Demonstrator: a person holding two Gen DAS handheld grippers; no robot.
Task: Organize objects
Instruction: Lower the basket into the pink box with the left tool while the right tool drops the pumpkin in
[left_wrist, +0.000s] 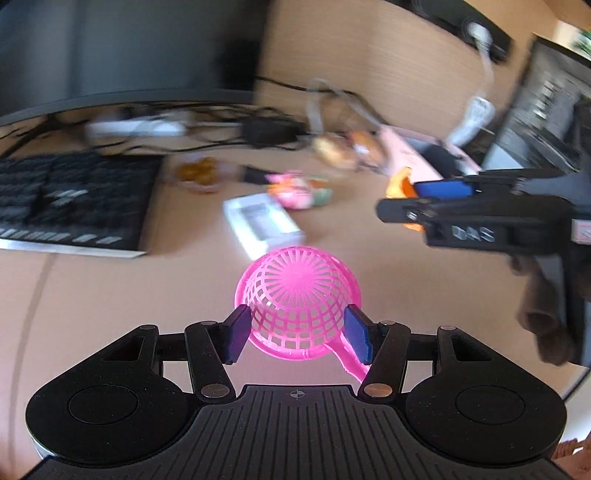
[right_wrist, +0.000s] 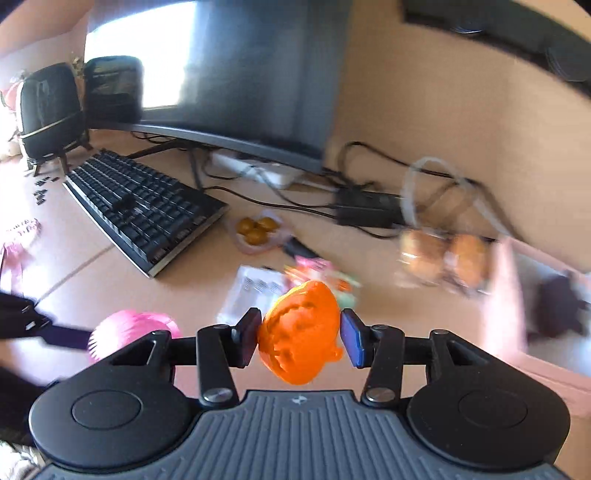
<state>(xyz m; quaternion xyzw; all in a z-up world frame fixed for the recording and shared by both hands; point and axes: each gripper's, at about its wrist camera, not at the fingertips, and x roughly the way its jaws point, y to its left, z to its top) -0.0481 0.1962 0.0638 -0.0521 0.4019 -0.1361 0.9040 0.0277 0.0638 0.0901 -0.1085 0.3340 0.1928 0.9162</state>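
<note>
My left gripper (left_wrist: 297, 334) is shut on a pink plastic mesh basket (left_wrist: 298, 291), held above the desk with its bottom facing the camera. The basket also shows, blurred, at lower left in the right wrist view (right_wrist: 133, 330). My right gripper (right_wrist: 299, 338) is shut on an orange plastic toy (right_wrist: 301, 330) and holds it above the desk. In the left wrist view the right gripper (left_wrist: 417, 199) is at the right, level with the basket's far side, with the orange toy (left_wrist: 400, 184) in it.
A black keyboard (right_wrist: 144, 214) lies left, under a monitor (right_wrist: 255, 70). A white box (left_wrist: 264, 223), a pink toy packet (left_wrist: 291, 190), a bag of brown balls (right_wrist: 256, 229), a bag of buns (right_wrist: 443, 258), cables and a power brick (right_wrist: 369, 206) lie on the desk. Speakers (right_wrist: 48, 107) stand far left.
</note>
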